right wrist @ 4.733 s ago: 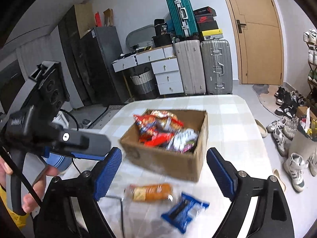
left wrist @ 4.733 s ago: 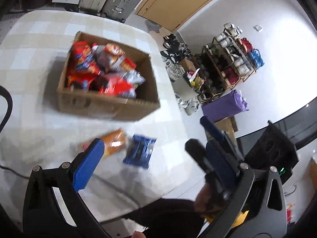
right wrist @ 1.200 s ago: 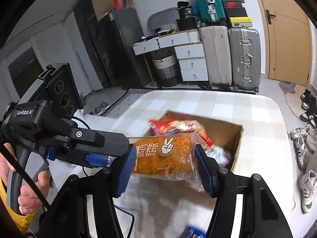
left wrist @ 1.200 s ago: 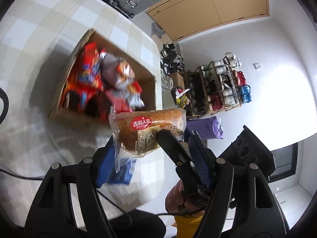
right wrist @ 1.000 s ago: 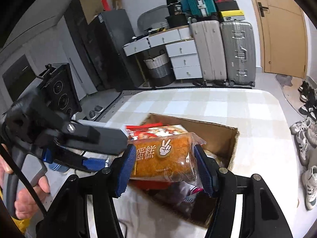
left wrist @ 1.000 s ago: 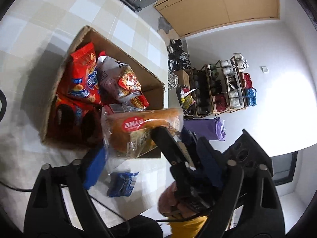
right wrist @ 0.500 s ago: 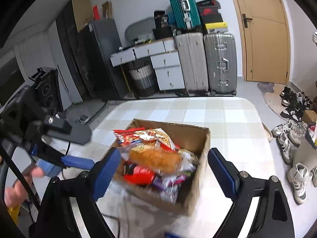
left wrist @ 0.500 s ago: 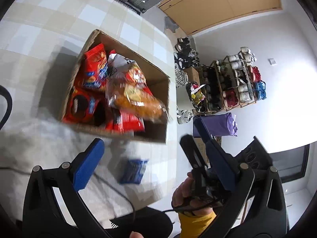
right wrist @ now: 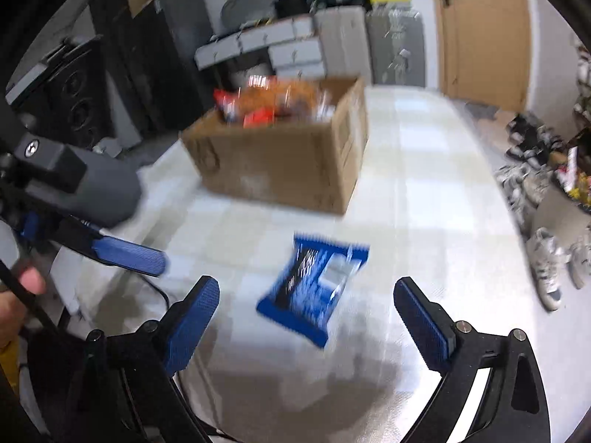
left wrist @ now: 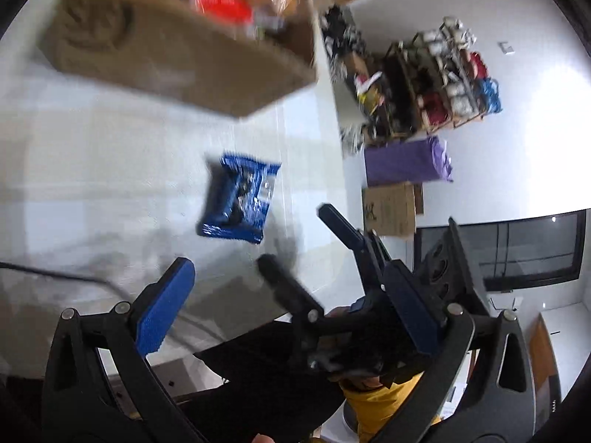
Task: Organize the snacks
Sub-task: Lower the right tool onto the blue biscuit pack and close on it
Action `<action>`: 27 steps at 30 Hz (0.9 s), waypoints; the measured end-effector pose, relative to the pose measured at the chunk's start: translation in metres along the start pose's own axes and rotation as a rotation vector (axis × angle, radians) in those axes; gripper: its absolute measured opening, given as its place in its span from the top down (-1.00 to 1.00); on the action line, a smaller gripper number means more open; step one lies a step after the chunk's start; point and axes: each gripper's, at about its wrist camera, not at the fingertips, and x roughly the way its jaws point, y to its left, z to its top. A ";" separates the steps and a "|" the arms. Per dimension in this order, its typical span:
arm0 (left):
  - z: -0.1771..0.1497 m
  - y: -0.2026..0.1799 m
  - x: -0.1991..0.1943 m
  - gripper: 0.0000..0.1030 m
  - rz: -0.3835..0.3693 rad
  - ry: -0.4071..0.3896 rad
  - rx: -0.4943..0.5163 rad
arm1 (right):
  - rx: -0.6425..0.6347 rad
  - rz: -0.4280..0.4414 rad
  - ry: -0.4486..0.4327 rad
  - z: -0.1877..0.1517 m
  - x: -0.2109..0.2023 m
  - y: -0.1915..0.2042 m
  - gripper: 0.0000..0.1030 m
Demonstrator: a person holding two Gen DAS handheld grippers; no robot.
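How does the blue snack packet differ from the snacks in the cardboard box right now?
The blue snack packet lies alone on the checked tablecloth, in front of the cardboard box; the boxed snacks are piled together inside it. The packet is blue and flat; the boxed ones are mostly red and orange, heaped above the rim. The packet lies ahead of the right claw, whose jaws are opening with nothing between them. All look like sealed wrappers.

Left hand-held gripper with blue pads wide apart, nothing between them. Blue crinkled snack packet lies flat on the pale checked surface, near the brown cardboard box of snacks. Right hand-held gripper beside it.
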 end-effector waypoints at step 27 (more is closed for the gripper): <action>0.035 0.062 0.079 0.55 -0.036 0.029 -0.109 | -0.083 0.020 0.043 -0.016 0.046 0.008 0.11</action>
